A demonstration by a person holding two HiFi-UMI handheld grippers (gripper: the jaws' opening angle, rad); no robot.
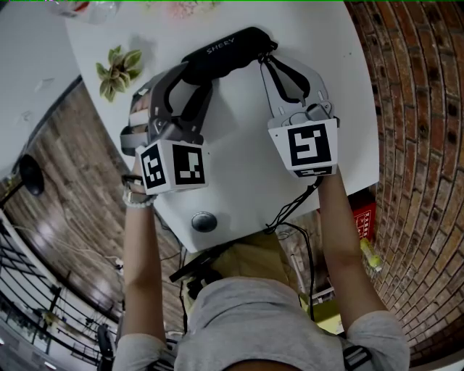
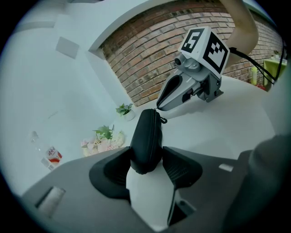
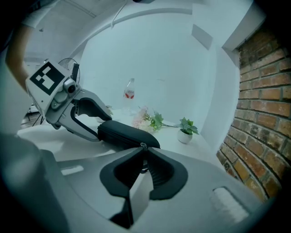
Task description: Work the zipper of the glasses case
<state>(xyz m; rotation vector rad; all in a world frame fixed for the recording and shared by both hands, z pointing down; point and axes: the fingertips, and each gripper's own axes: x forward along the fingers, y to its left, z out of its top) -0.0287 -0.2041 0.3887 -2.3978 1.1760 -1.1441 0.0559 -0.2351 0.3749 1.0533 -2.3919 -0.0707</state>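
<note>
Black case (image 1: 228, 51) lies on the white bench (image 1: 239, 181), toward 12 o'clock from the person. Left gripper (image 1: 194, 81) stands wide, its pads clamped on the case's 8 o'clock end. Right gripper (image 1: 271, 59), nearly closed, pinches the zipper pull (image 3: 143, 146) at the case's 2 o'clock end.

White round tabletop (image 1: 246, 188), upper centre of the head view, black glasses case (image 1: 225, 52) lying near its top edge, small potted plant (image 1: 119, 70) at upper left, pale flowers (image 1: 190, 7) and a plastic bottle (image 1: 83, 9) at the top, round grey knob (image 1: 204, 222) by the lower rim.
</note>
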